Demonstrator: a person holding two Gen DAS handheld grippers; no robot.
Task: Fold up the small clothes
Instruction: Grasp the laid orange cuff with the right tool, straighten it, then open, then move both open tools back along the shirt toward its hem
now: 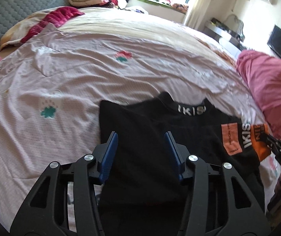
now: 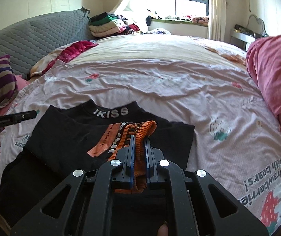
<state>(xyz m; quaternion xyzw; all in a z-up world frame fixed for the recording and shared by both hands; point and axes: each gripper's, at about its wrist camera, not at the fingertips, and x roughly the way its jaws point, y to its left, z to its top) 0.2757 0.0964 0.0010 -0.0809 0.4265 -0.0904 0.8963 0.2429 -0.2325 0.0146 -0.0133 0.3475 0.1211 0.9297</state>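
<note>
A black top [image 1: 150, 137] with a lettered collar and an orange printed patch is lying on the near part of a bed [image 1: 81, 74] covered in pale pink sheeting, its collar pointing away from the person. Both side edges already look turned in over the middle, so the garment is sitting as a narrow dark panel, though the blur in the left wrist view is making the exact layers hard to read.

The left gripper [image 1: 141, 139] is hovering over the left half of the top with its jaws parted. Its 2 blue pads [image 1: 110, 153] are standing clear of the cloth, and nothing is being pinched between them.

The right gripper [image 2: 139, 143] is clenched on a bunched fold of the orange ribbed fabric [image 2: 140, 131], which is rising between the 2 pads and draping forward over the patch. The black cloth below it is lying slack.

Judging by how things lie, the fold is roughly midway: the sides seem gathered, but the length is not yet doubled over, and the held orange part is not yet laid flat. A stack of folded clothes [image 2: 107, 25] is sitting far off by the window, beyond the grey headboard [image 2: 32, 39]; whether this top is bound for it cannot be told. A pink quilt [image 2: 274, 74] is heaped at the right edge, well apart from the work.
</note>
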